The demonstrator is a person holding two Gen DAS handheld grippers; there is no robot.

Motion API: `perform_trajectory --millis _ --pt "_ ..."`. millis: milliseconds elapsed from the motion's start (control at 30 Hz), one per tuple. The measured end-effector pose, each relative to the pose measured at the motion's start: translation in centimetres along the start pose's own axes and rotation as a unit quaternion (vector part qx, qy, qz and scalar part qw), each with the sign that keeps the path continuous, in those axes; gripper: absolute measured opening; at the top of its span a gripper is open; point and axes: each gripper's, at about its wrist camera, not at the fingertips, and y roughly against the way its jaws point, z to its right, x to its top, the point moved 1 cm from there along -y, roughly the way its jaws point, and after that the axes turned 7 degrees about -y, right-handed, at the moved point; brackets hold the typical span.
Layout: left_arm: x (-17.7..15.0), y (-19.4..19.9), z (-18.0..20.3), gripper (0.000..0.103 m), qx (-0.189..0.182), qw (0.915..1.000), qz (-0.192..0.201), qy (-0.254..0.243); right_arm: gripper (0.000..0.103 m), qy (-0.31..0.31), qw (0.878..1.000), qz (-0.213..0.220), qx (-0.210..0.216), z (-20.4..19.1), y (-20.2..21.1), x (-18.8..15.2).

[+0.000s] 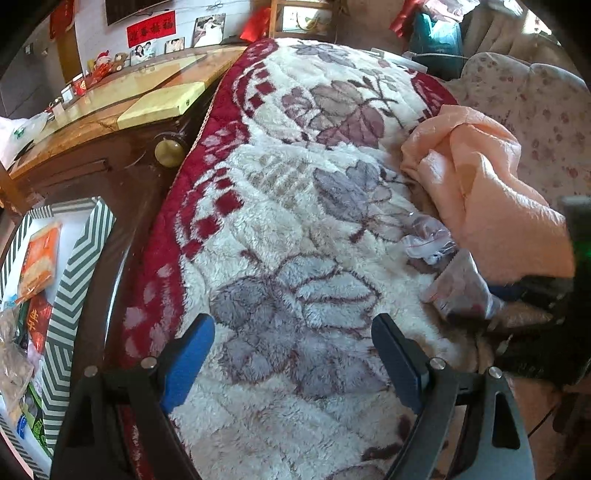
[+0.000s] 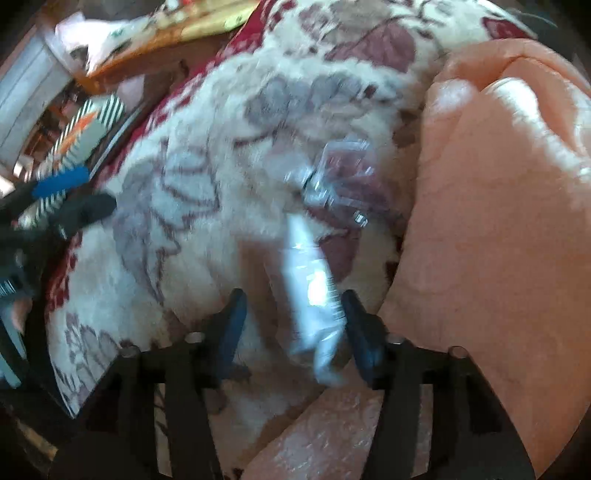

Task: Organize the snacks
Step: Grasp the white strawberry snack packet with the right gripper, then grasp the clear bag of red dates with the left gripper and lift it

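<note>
At far left I see the striped box [image 1: 79, 266], open, its green-and-white chevron wall standing beside the dark wooden table edge [image 1: 122, 173]. Inside it lie an orange snack packet [image 1: 38, 264], a red packet [image 1: 38, 321] with gold characters too small for me to read, and further bags below. On the wall behind the table hangs a red banner [image 1: 150, 27] with dark characters, not legible at this scale. My left gripper [image 1: 291, 360] hangs released over the fleece blanket [image 1: 295, 221], blue pads wide apart, nothing between them. To the right, a crumpled clear wrapper [image 1: 428, 236] lies on the blanket at the edge of the peach cloth [image 1: 491, 192]. A clear snack bag [image 2: 314, 295] stands between the fingers of my right gripper [image 2: 293, 321]; it touches the right-hand finger, while a gap remains at the left-hand finger. The view is motion-blurred, so I cannot tell whether the bag is clamped. No print on it is readable.
</note>
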Motion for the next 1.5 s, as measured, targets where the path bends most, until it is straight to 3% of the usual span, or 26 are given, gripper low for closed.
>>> perform_trajectory --millis 100,133,233,300,467,567,733,900,1000,1133,1167,1200,1333,1500 --pt "-0.3 -0.2 -0.4 0.088 0.001 1.0000 -0.005 0.008 0.053 -0.011 0.997 0.024 -0.072 0.8 1.2 0.4" --pt "-0.4 -0.2 -0.5 0.088 0.001 0.9999 -0.004 0.009 0.053 -0.012 0.997 0.027 -0.074 0.9 1.5 0.5" --pt "-0.4 -0.2 -0.5 0.088 0.000 0.9999 -0.007 0.011 0.066 -0.002 0.999 0.017 -0.034 0.8 1.7 0.4" --pt "-0.3 -0.2 -0.3 0.088 -0.003 0.9999 -0.005 0.009 0.066 0.017 0.999 0.013 -0.050 0.3 0.8 0.5" --pt "1.0 -0.6 0.9 0.088 -0.029 0.9996 -0.007 0.000 0.066 0.028 0.999 -0.026 -0.039 -0.2 -2.9 1.0" --pt "2.5 -1.4 2.1 0.088 -0.049 0.9987 -0.009 -0.013 0.053 -0.013 1.000 -0.020 -0.008 0.7 -3.4 0.6" --pt "5.4 -3.4 5.0 0.088 -0.075 0.9962 -0.014 -0.042 0.052 -0.085 0.996 0.010 0.020 1.0 -1.8 -1.6" --pt "7.6 -5.7 9.2 0.088 -0.125 0.9878 -0.021 -0.090 0.052 -0.126 0.991 0.026 0.031 0.6 -2.4 -4.0" --pt "8.2 -8.0 11.4 0.088 -0.119 0.9848 -0.039 -0.120 0.052 -0.139 0.989 0.023 0.042 1.1 -2.3 -4.2" --pt "8.6 -10.6 12.4 0.087 -0.111 0.9856 -0.057 -0.114 0.052 -0.143 0.988 0.024 0.050 1.3 -2.8 -3.9" --pt "8.7 -10.6 12.5 0.073 -0.110 0.9863 -0.048 -0.113 0.052 -0.142 0.988 0.024 0.051 1.2 -2.8 -4.0" --pt "8.8 -10.5 12.6 0.047 -0.116 0.9857 -0.044 -0.115 0.052 -0.142 0.988 0.024 0.052 1.4 -2.8 -4.1" --pt "8.6 -10.1 12.5 0.040 -0.122 0.9842 -0.043 -0.121 0.052 -0.144 0.987 0.029 0.057 1.9 -2.5 -4.5" --pt "7.2 -7.7 9.1 0.036 -0.117 0.9896 -0.026 -0.080 0.052 -0.142 0.988 0.037 0.049 1.8 -2.0 -4.9"
